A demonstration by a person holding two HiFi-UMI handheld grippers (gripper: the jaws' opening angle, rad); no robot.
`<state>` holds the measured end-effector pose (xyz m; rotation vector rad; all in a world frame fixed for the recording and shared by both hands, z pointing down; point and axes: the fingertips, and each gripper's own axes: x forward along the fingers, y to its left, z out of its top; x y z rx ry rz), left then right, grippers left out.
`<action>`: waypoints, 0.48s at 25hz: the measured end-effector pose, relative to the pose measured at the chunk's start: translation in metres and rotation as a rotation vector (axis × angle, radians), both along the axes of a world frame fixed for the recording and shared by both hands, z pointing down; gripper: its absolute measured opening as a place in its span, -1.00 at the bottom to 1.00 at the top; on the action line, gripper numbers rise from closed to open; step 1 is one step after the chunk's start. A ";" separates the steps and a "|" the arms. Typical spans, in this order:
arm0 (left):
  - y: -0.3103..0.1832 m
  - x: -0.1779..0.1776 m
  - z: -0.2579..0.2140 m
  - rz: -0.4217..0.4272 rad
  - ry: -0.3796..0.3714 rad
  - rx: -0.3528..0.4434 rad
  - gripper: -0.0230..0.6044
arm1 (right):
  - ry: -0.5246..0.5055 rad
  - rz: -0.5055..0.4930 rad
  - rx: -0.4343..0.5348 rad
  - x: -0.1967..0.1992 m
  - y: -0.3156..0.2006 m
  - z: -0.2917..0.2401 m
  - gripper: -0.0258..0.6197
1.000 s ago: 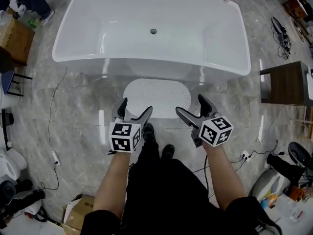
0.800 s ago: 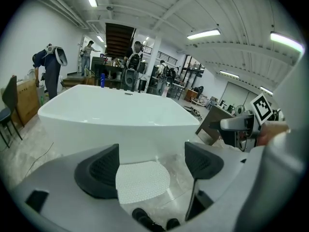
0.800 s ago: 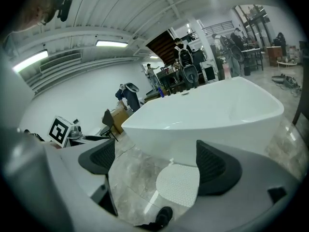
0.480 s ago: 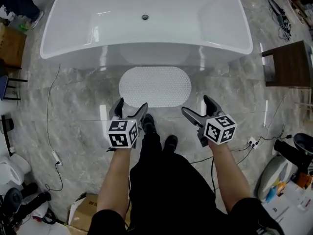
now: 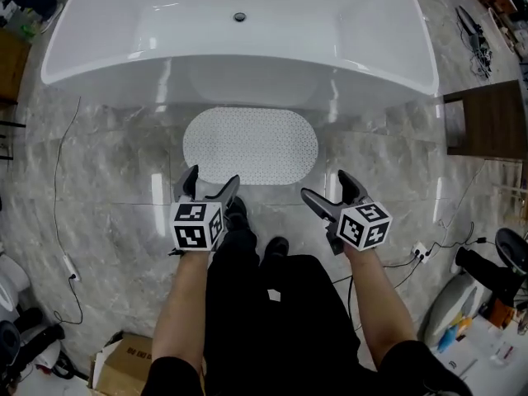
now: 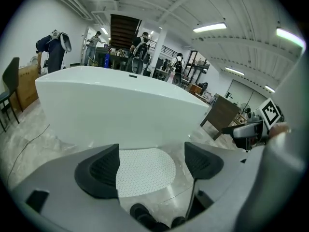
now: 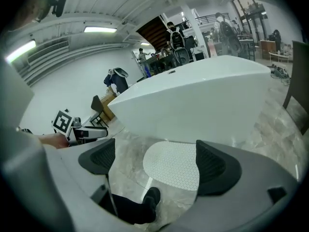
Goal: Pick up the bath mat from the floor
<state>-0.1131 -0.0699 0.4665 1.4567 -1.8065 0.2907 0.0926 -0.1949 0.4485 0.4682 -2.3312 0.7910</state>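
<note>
bath mat, edges hidden behind spread, empty fingers of left gripper and right gripper

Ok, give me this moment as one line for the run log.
stage: pre-grasp | white oval dotted bath mat: flat on grey marble floor, untouched | left gripper: open, empty | right gripper: open, empty

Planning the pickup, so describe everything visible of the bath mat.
The bath mat is a white oval, dotted all over with small holes or studs, seemingly rubbery. It lies flat on the grey marble-look floor, long side along the white bathtub, close in front of it. Nothing rests on it.
</note>
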 end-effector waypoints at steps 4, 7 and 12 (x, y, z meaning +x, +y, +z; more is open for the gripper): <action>0.001 -0.015 0.049 -0.002 -0.004 -0.021 0.48 | -0.005 -0.002 -0.007 -0.016 -0.005 0.053 0.73; -0.001 -0.027 0.086 -0.019 -0.016 -0.034 0.47 | 0.011 -0.030 -0.029 -0.029 -0.003 0.102 0.73; -0.006 -0.027 0.151 -0.007 -0.010 -0.061 0.46 | 0.035 -0.056 -0.049 -0.036 -0.004 0.170 0.73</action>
